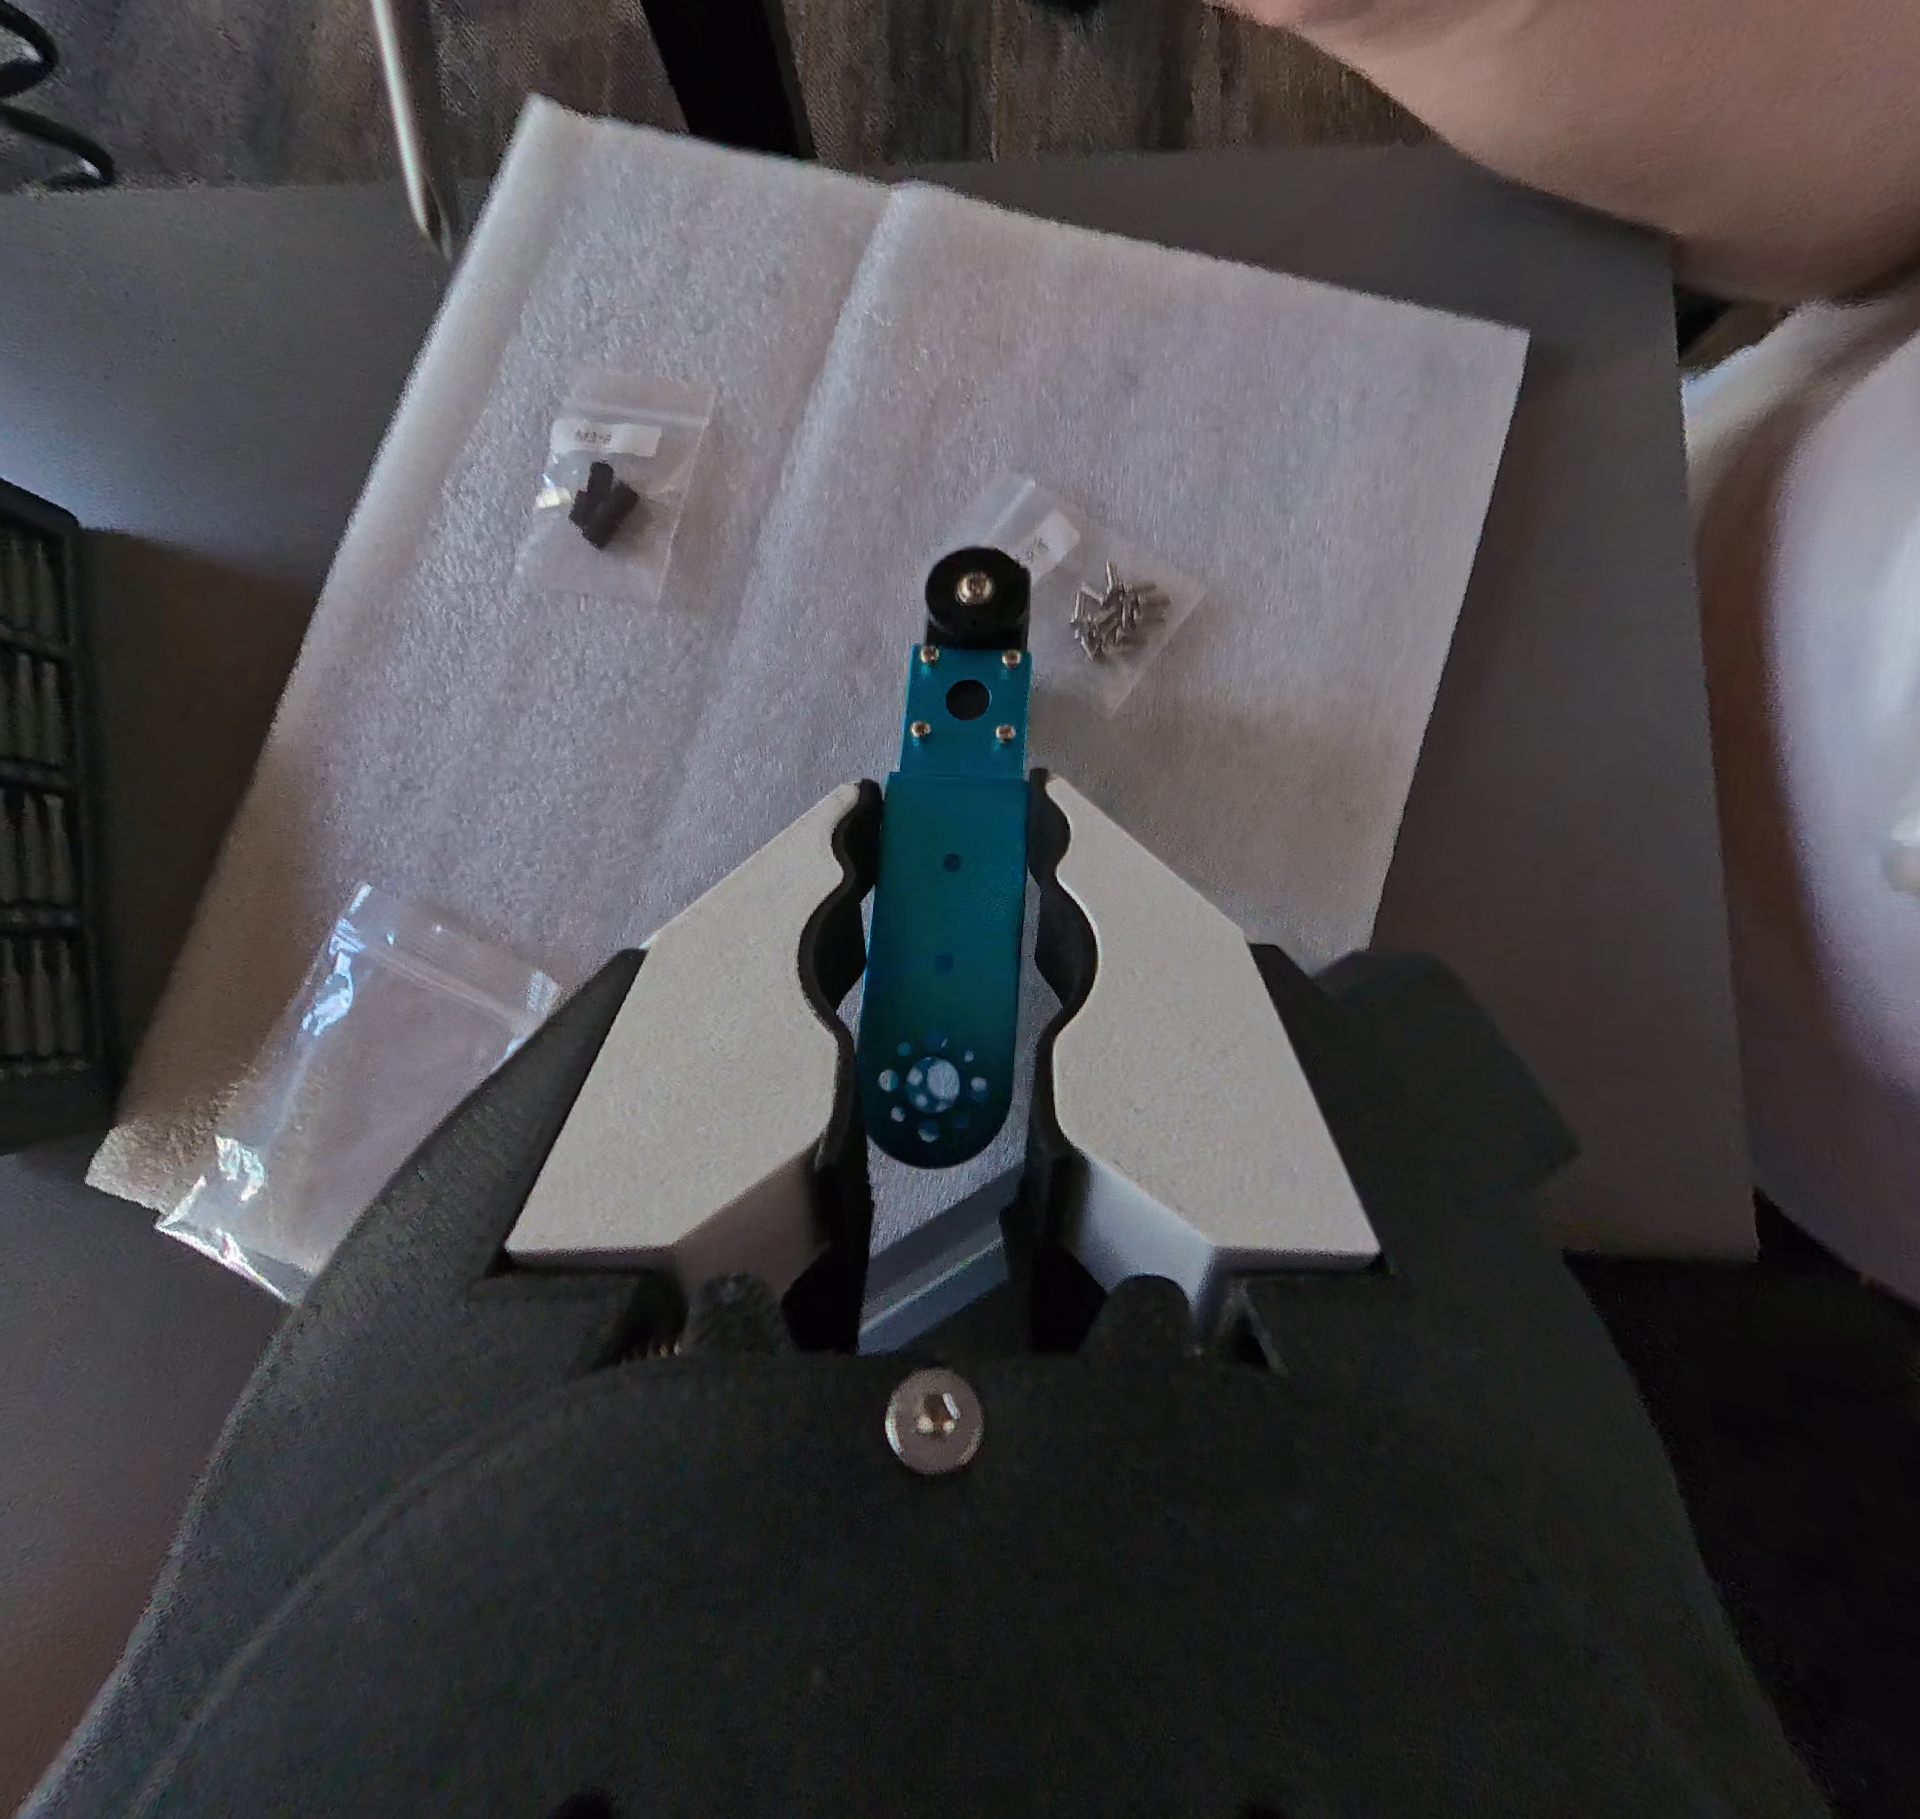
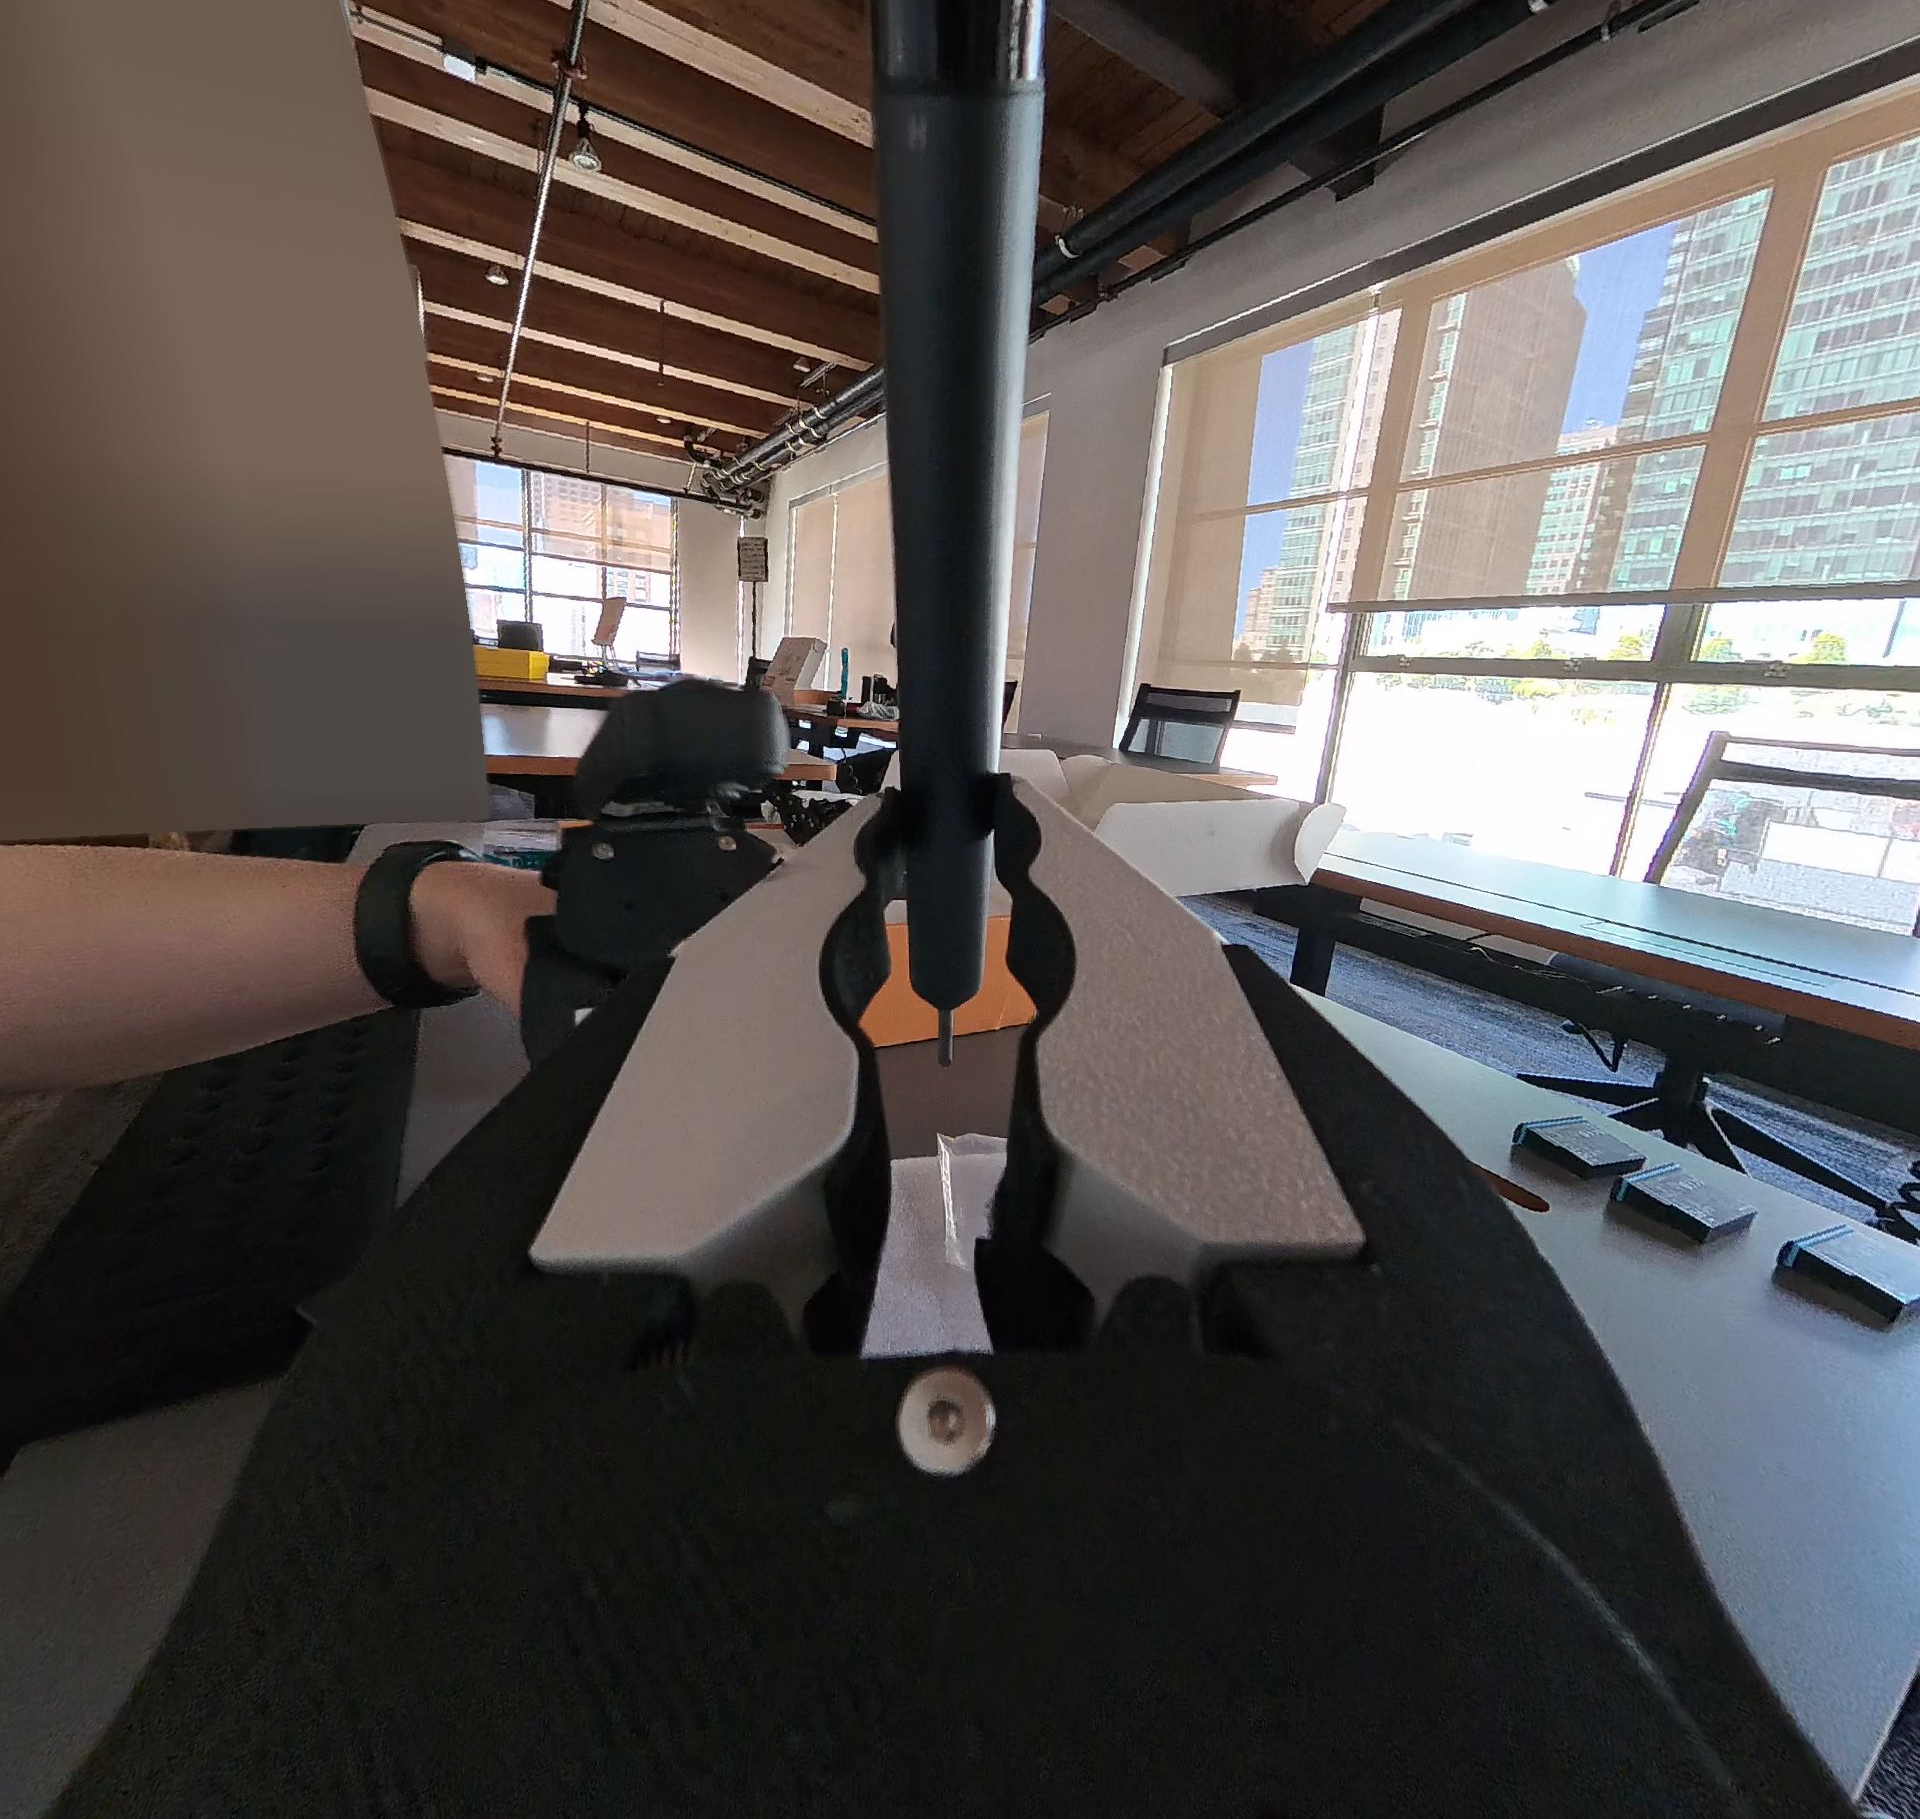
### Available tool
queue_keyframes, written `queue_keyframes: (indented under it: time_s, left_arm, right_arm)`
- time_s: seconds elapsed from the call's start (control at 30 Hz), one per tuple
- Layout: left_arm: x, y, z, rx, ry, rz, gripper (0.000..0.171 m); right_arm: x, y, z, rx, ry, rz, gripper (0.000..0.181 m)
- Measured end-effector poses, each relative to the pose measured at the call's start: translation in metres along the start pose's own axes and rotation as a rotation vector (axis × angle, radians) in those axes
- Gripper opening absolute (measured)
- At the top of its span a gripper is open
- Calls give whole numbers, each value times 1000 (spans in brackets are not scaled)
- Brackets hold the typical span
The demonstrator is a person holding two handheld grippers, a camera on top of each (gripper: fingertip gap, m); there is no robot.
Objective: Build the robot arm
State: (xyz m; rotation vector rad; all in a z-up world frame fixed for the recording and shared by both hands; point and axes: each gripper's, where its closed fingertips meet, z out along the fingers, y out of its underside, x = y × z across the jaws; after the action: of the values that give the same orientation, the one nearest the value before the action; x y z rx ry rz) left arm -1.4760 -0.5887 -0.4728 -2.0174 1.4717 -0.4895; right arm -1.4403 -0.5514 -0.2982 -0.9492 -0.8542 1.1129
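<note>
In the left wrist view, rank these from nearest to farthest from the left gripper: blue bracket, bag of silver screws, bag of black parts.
1. blue bracket: clamped in the left gripper.
2. bag of silver screws: just ahead, right of the bracket's far end.
3. bag of black parts: farther ahead, to the left on the white foam sheet.

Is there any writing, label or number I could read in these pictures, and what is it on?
White label on the bag of black parts: too blurred to read.
White label on the bag of silver screws: blurred and partly hidden.
Paper sheet hanging far back in the room: too small to read.
Pale mark on the dark screwdriver: blurred.
Nothing else bears legible text.
</note>
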Motion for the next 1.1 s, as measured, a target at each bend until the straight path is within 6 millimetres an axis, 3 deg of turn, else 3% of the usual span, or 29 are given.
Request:
queue_keyframes:
  time_s: [0.07, 0.13, 0.23, 0.27, 0.33, 0.37, 0.4, 0.47, 0.6, 0.67, 0.83, 1.0, 1.1]
  left_arm:
    - [-5, 14, 0, -51, 28, -24, 30]
    - [-15, 12, -8, -4, 14, -98, 53]
    - [-35, -6, -53, 184, -105, -338, 57]
    - [-42, 0, -71, 214, -184, -480, 55]
    - [-47, 48, -101, 137, -419, -863, 58]
    - [-40, 69, -111, 115, -500, -992, 65]
    - [-33, 78, -116, 154, -541, -1067, 63]
    - [-24, 85, -110, 232, -522, -1165, 64]
    - [-14, 116, -81, 70, -455, -1249, 76]
    - [-23, 104, -74, 194, -351, -1292, 59]
    - [-37, 103, -63, 279, -184, -1367, 53]
    - [-48, 87, -66, 381, -138, -1365, 20]
    - [-58, 75, -63, 415, -105, -1360, 16]
  right_arm:
    - [0, 1, 0, -2, 0, 2, 16]
    - [0, 2, 1, -6, -4, 4, 16]
    - [0, 3, 1, -12, -5, -4, 16]
    - [0, 3, 1, -13, -3, -8, 16]
    - [0, 3, 2, -14, -5, -5, 16]
    - [-1, 4, 3, -14, -10, 1, 16]
    - [-1, 5, 4, -15, -15, 8, 16]
    - [-4, 6, 6, -22, -30, 13, 16]
    - [-11, 1, 5, -10, -36, -7, 16]
    - [-12, -2, 4, 1, -36, -14, 16]
    - [-11, -1, 4, 3, -40, 0, 16]
    - [-9, -1, 4, 3, -41, 4, 16]
    - [-9, -1, 4, 3, -45, 9, 16]
